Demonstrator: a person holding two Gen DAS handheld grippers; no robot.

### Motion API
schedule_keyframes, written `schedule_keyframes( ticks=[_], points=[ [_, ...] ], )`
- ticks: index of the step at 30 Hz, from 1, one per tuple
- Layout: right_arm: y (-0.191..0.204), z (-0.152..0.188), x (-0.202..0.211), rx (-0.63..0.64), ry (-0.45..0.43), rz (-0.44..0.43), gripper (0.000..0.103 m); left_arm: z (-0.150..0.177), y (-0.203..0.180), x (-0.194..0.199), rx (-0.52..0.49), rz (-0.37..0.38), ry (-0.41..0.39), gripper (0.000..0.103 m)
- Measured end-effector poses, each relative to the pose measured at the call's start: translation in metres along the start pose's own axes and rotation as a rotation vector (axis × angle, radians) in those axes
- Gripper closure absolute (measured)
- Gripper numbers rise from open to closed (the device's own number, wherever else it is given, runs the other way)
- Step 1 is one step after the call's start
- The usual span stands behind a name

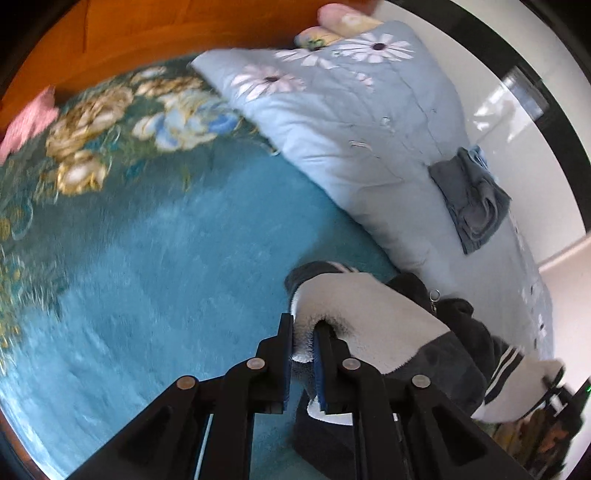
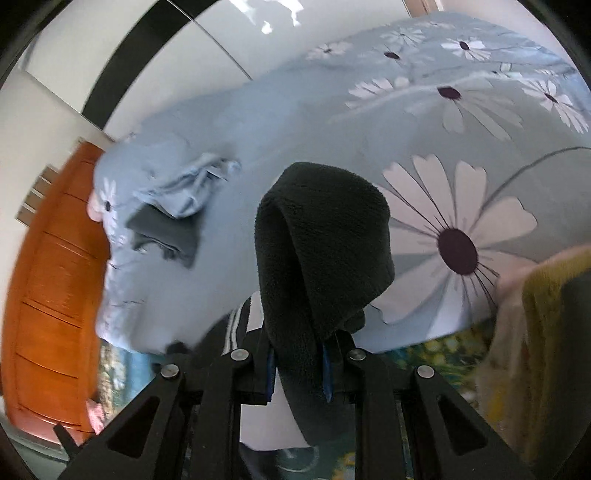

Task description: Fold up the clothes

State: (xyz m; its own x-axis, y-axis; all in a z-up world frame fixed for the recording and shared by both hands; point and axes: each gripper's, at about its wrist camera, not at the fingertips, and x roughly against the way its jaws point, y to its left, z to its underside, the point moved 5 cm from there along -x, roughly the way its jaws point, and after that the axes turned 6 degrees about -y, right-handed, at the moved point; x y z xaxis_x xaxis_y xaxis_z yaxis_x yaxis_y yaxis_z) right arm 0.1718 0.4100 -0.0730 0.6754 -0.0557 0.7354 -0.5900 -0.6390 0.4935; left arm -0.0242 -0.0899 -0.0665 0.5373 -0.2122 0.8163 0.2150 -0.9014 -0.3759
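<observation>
A dark fleece jacket with a white lining and white stripes (image 1: 436,354) hangs between my two grippers above a teal bed cover (image 1: 184,258). My left gripper (image 1: 303,332) is shut on a white fleece edge of the jacket. My right gripper (image 2: 299,354) is shut on a dark fleece fold of the same jacket (image 2: 325,243), which stands up between the fingers and hides the tips. A striped part shows below left in the right wrist view (image 2: 232,328).
A light blue daisy-print quilt (image 1: 351,122) lies bunched beside the jacket, with a folded grey-blue garment (image 1: 469,195) on it. An orange wooden headboard (image 1: 147,33) stands beyond. A pink cloth (image 1: 29,122) lies at the left. A yellow towel (image 2: 543,332) is at the right.
</observation>
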Motion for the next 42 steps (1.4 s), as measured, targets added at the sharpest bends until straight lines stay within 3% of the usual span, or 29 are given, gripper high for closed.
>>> schedule_keyframes(
  ticks=[3,5,8,10,12,16,18,19,23,25,30,37,42],
  points=[
    [-0.007,-0.008,-0.001,0.006,0.01,0.016,0.08,0.0,0.01,-0.001,0.042,0.018,0.043,0.086],
    [-0.007,-0.004,0.001,0.038,0.021,0.03,0.078,0.005,0.012,0.0,0.012,-0.007,0.064,0.075],
    [-0.004,0.004,0.01,0.107,0.024,0.058,0.073,0.014,0.015,0.008,-0.04,-0.05,0.083,0.068],
    [0.004,0.013,0.011,0.16,0.019,0.091,0.066,0.025,-0.01,0.009,-0.106,-0.041,0.082,0.065],
    [0.013,0.02,0.018,0.225,0.003,0.133,0.052,0.036,-0.035,0.01,-0.173,-0.031,0.081,0.061],
    [0.034,0.029,0.047,0.387,-0.053,0.196,0.05,0.058,-0.085,0.012,-0.308,-0.012,0.078,0.059],
    [0.049,0.035,0.046,0.405,-0.051,0.164,0.042,0.069,-0.11,0.012,-0.375,-0.002,0.076,0.052],
    [0.055,0.039,0.044,0.405,-0.043,0.139,0.042,0.074,-0.123,0.013,-0.408,0.003,0.075,0.047],
    [0.068,0.059,0.04,0.373,0.011,0.032,0.042,0.096,-0.173,0.015,-0.543,0.023,0.072,0.046],
    [0.066,0.07,0.039,0.372,0.024,0.024,0.042,0.118,-0.204,-0.003,-0.615,0.037,0.098,0.045],
    [0.04,0.095,0.041,0.343,0.065,0.038,0.042,0.161,-0.242,-0.036,-0.688,-0.013,0.163,0.043],
    [0.02,0.119,0.038,0.29,0.125,0.048,0.042,0.182,-0.247,-0.075,-0.828,-0.173,0.182,0.04],
    [0.036,0.128,0.027,0.283,0.148,-0.002,0.042,0.18,-0.239,-0.073,-0.805,-0.163,0.173,0.04]
  ],
)
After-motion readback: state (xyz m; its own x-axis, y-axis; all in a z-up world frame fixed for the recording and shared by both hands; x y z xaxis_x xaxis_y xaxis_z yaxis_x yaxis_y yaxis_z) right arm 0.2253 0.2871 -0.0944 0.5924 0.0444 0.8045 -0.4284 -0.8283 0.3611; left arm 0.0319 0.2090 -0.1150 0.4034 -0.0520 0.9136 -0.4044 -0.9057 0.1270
